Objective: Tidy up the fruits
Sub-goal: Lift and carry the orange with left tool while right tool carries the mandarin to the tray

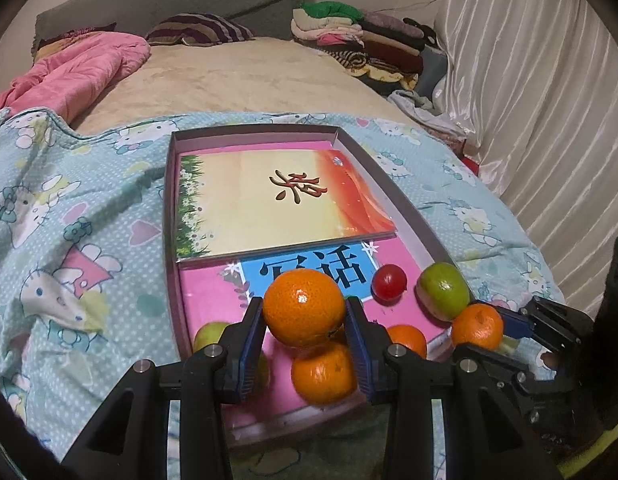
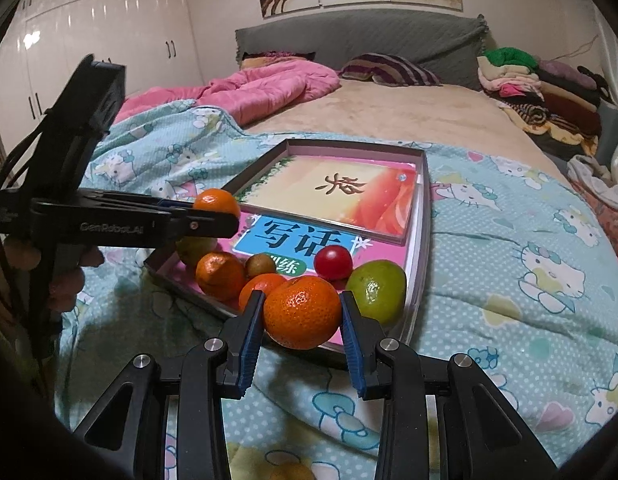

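- Two mandarins are in hand at once: my left hand-held gripper (image 1: 305,320) is closed on one mandarin (image 1: 304,307), and my right hand-held gripper (image 2: 301,316) is closed on another mandarin (image 2: 301,312).
- Both are gripped across the widest part, blue pads (image 1: 253,344) flat on the sides, which I judge the best hold for a round, light fruit.
- Peel looks glossy and slightly soft, so I would squeeze gently; too much could bruise it, too little could let it roll out.
- Beyond my right fingertips, the shallow box (image 2: 423,216) on the bed holds books with loose fruit on them: a green fruit (image 2: 376,288) just right, a red cherry tomato (image 2: 333,263) ahead.
- More mandarins (image 2: 220,275) sit to the left, and all would roll easily on the slick book cover (image 2: 297,236).
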Motion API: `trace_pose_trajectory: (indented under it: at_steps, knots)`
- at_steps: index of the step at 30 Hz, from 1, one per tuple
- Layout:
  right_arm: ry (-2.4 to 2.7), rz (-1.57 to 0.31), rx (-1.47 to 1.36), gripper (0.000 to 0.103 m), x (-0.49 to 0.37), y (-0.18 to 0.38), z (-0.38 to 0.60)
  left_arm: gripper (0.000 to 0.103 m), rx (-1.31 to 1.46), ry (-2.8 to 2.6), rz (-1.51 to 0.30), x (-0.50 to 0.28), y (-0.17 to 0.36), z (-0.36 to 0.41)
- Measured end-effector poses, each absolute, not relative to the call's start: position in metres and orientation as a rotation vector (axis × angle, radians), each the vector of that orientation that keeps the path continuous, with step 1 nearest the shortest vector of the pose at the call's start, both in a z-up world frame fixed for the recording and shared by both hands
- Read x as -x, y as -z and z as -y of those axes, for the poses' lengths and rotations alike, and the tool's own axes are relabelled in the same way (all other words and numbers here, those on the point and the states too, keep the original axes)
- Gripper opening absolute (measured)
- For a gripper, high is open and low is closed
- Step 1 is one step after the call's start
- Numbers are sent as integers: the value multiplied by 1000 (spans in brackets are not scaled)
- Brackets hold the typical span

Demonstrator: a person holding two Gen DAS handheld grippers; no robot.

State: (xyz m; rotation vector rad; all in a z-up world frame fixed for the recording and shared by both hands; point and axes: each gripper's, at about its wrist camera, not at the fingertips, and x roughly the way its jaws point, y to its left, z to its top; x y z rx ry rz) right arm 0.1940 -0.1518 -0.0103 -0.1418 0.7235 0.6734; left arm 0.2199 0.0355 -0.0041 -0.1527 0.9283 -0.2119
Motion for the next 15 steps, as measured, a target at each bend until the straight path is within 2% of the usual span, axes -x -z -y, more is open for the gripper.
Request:
trace_pose_trajectory:
  at_steps: [15]
  knots:
    - [-694,-717,197,38,-203,17,143,40,118,179,-983,-244,15,-30]
